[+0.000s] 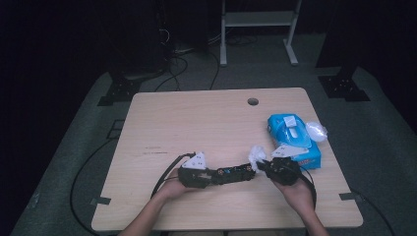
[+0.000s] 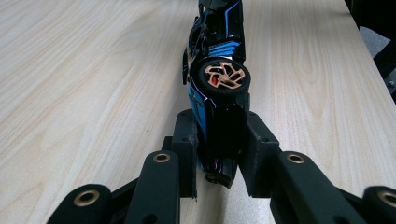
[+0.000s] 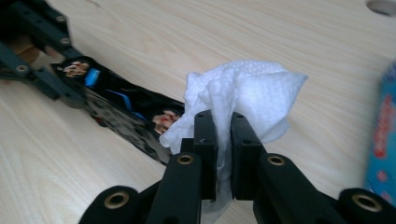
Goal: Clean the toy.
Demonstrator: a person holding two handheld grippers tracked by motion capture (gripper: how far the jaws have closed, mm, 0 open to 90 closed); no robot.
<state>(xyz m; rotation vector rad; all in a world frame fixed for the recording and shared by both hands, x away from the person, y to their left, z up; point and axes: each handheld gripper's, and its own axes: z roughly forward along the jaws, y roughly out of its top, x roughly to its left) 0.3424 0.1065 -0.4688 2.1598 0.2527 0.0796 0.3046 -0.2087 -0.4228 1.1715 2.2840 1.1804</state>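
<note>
High view first: we see our left tongs (image 1: 209, 176) near the front edge of the pale wooden surface (image 1: 196, 118), pinching 1 end of a black toy car with blue stripes and copper-coloured wheels (image 1: 231, 174). The car lies lengthwise between our 2 hands. Our right tongs (image 1: 263, 164) sit just beside its other end, pressed together on a crumpled white wipe (image 1: 256, 154). Behind the right hand, near the surface's right edge, lies a blue plastic pack of wipes (image 1: 294, 139).

Left gripper view shows the car (image 2: 219, 93) turned on its side, 1 wheel facing up, both pads clamped against its body.

Right gripper view shows the wipe (image 3: 243, 95) bunched between the jaws, its lower corner touching the car (image 3: 121, 112) beside a wheel.
</note>
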